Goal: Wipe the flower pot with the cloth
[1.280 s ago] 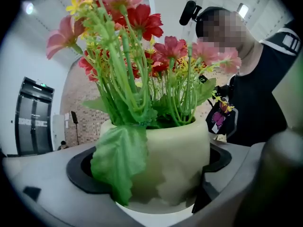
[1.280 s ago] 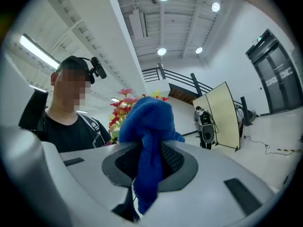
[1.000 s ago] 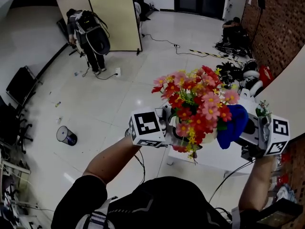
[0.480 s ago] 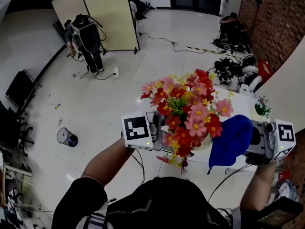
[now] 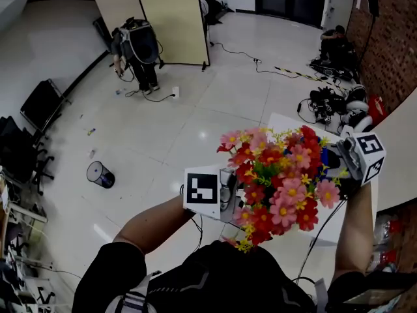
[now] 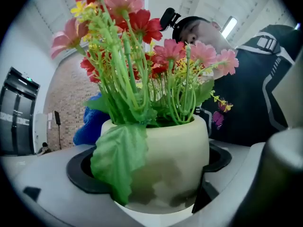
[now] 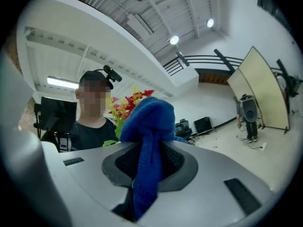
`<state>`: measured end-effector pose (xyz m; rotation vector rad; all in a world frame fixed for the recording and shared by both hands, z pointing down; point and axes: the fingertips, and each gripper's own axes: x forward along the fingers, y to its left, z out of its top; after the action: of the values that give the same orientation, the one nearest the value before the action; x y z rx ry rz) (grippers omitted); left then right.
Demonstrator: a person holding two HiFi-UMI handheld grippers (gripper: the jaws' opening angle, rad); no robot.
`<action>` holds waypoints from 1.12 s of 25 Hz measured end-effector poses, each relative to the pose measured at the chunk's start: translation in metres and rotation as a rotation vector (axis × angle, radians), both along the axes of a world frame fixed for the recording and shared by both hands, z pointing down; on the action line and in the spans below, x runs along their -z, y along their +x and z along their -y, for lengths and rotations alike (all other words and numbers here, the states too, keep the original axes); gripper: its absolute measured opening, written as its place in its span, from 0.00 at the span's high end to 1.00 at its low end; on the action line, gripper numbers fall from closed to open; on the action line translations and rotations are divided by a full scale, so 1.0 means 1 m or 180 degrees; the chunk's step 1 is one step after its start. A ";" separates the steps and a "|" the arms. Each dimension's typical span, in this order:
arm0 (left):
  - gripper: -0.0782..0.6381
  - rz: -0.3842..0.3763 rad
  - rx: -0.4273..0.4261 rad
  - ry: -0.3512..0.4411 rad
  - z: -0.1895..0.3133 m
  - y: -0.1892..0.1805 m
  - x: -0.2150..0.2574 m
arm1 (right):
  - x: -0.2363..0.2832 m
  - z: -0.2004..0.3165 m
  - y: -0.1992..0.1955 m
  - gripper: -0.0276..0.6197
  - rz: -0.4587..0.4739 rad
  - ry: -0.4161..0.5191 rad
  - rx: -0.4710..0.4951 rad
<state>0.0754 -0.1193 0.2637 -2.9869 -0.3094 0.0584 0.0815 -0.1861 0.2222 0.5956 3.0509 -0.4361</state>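
A cream flower pot (image 6: 165, 157) full of red and pink artificial flowers (image 5: 281, 182) is held up in the air, and my left gripper (image 6: 152, 176) is shut on the pot's sides. A green leaf (image 6: 118, 157) droops over its front. In the head view the blooms hide the pot, and the left gripper (image 5: 227, 201) shows beside its marker cube. My right gripper (image 7: 147, 174) is shut on a blue cloth (image 7: 147, 126) that bunches up above the jaws. The cloth (image 6: 90, 126) sits just behind the pot. The right gripper (image 5: 340, 162) stands at the flowers' far right.
A white table (image 5: 281, 126) lies below the flowers. A person with a backpack (image 5: 140, 47) stands by a tan partition (image 5: 171, 18). A bin (image 5: 100, 173) lies on the floor at left, chairs (image 5: 36, 106) beyond it. Bags and cables (image 5: 335, 100) sit at the right.
The right gripper with the blue cloth has gone from the flowers' near right side to behind them, so the blooms now hide the cloth in the head view. The left gripper still holds the pot up.
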 end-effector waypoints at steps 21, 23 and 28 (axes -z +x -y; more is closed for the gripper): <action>0.10 -0.0140 -0.0110 -0.0015 -0.002 0.003 0.002 | 0.017 -0.045 0.070 0.86 0.0419 0.0060 -0.0041; 0.10 -0.0145 -0.0214 -0.0004 -0.004 0.003 0.004 | 0.015 -0.023 0.067 0.86 0.0469 0.0033 -0.0087; 0.10 -0.0188 -0.0379 0.0010 -0.009 0.004 0.012 | -0.004 -0.010 0.021 0.86 0.0146 0.0006 0.0355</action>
<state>0.0795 -0.1103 0.2516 -2.9541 -0.4794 0.1581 0.1028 -0.1764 0.2259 0.7676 2.9854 -0.4152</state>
